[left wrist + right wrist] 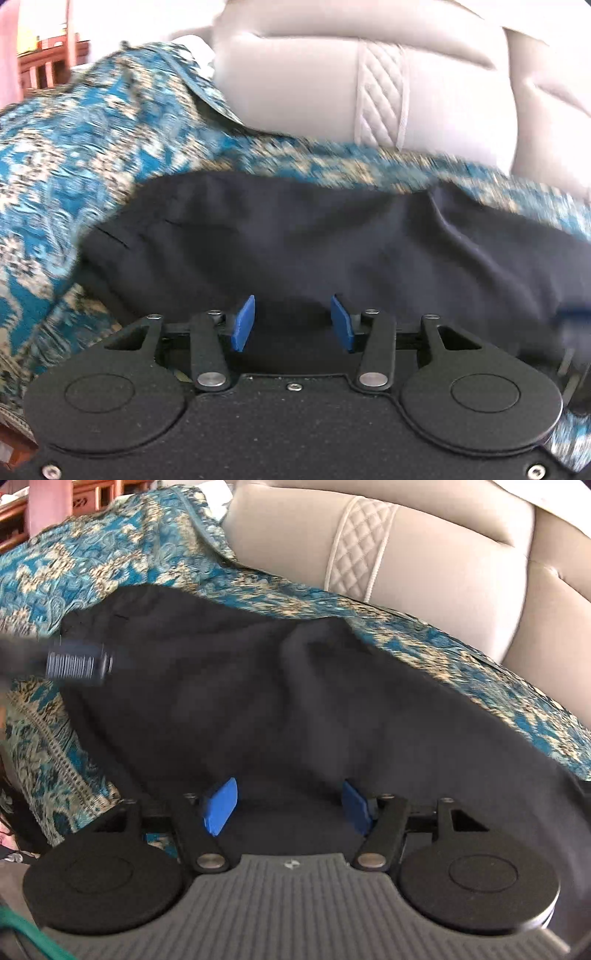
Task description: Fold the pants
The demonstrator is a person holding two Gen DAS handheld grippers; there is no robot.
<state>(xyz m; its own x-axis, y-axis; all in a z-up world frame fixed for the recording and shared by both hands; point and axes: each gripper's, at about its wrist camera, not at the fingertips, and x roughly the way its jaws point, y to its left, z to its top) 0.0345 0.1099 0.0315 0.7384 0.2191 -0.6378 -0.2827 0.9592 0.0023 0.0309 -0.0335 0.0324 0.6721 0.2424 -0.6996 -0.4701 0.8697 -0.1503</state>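
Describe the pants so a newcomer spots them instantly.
Find the beige sofa, then the teal-and-cream patterned cover spread over its seat. The pants are the rumpled dark heap lying on that cover: the only plain, unpatterned fabric there.

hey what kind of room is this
Probably a living room at home: a cream padded sofa back with a quilted strip, a teal patterned throw spread over the seat under the pants, and wooden furniture behind.

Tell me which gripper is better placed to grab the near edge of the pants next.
Probably the left. The left gripper is open with the dark pants edge lying between its blue fingertips. The right gripper is open too, but over the flat middle of the cloth.
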